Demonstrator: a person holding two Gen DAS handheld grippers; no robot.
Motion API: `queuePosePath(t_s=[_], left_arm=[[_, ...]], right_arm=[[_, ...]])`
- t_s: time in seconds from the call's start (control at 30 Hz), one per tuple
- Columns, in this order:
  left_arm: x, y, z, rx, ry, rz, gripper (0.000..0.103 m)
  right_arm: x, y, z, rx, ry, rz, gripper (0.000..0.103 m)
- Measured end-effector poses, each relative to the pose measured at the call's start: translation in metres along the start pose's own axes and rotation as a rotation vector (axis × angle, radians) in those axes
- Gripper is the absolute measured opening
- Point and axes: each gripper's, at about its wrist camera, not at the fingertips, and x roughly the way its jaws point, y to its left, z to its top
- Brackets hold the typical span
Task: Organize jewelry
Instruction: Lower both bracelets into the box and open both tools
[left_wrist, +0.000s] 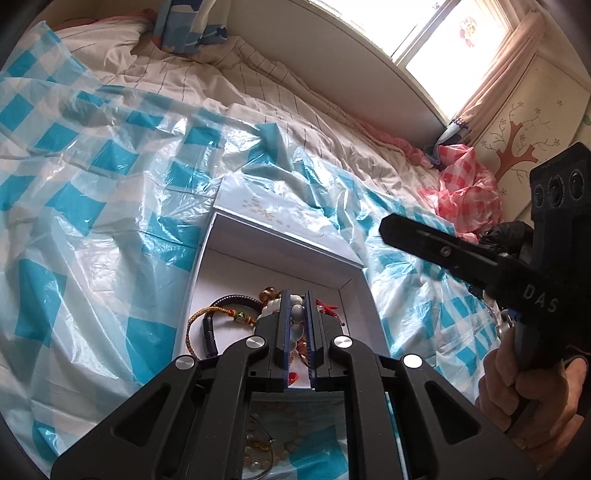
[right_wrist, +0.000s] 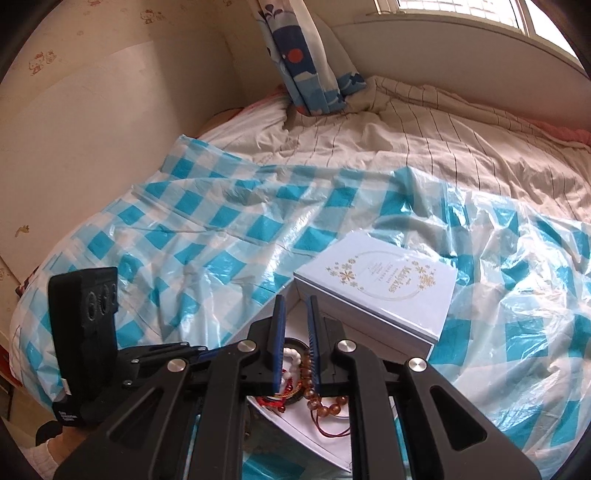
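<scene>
An open white box (left_wrist: 201, 280) lies on the bed, its pale blue lid (left_wrist: 273, 212) (right_wrist: 376, 291) just beyond it. Inside are a black cord bracelet (left_wrist: 229, 298), a gold braided cord (left_wrist: 197, 318), red cords (left_wrist: 328, 306) and an amber bead bracelet (right_wrist: 328, 408). My left gripper (left_wrist: 297, 295) hangs over the box, shut on a white bead bracelet (left_wrist: 297, 314) whose beads fill the slit between its pads. My right gripper (right_wrist: 295, 300) is over the box's far corner by the lid. Its jaws are nearly closed and nothing shows at the tips. Beads lie in the box below it.
A blue-and-white checked plastic sheet (right_wrist: 229, 221) covers the striped quilt (right_wrist: 443, 140). A pink checked bag (left_wrist: 465, 184) sits at the far right by the wall. More pearls and chains (left_wrist: 258, 446) lie on the sheet under my left gripper. A hand (left_wrist: 517, 387) holds the right gripper.
</scene>
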Motion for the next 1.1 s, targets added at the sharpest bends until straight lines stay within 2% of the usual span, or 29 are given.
queuePosePath(t_s=[0.13,0.23,0.27,0.37,0.5,0.7,0.87,0.9,0.97,1.1], left_arm=[[0.002,0.001,-0.001,0.009,0.011,0.038,0.007],[0.004,0.001,0.0,0.021,0.019,0.094,0.007],[0.003,0.001,0.0,0.023,0.019,0.1,0.01],[0.0,0.002,0.001,0.022,0.008,0.125,0.03],[-0.008,0.001,0.005,0.028,-0.016,0.137,0.039],[-0.018,0.002,0.008,0.033,-0.033,0.15,0.039],[-0.037,0.005,0.006,0.058,-0.043,0.192,0.039],[-0.041,0.006,0.004,0.064,-0.042,0.202,0.039],[-0.049,0.009,-0.001,0.08,-0.035,0.231,0.039],[-0.059,0.017,-0.013,0.105,-0.002,0.267,0.039]], right_arm=[[0.009,-0.004,-0.005,0.01,0.015,0.0,0.013],[0.016,-0.005,-0.009,0.013,0.031,-0.001,0.013],[0.018,-0.006,-0.011,0.015,0.039,-0.002,0.013],[0.023,-0.007,-0.015,0.02,0.051,-0.005,0.013],[0.028,-0.009,-0.019,0.024,0.063,-0.008,0.013],[0.03,-0.007,-0.022,0.022,0.072,-0.007,0.013],[0.03,-0.003,-0.025,0.023,0.076,-0.006,0.014],[0.03,-0.002,-0.026,0.021,0.076,-0.006,0.015],[0.026,0.002,-0.026,0.018,0.07,-0.004,0.026],[0.013,0.011,-0.021,0.008,0.042,0.006,0.029]])
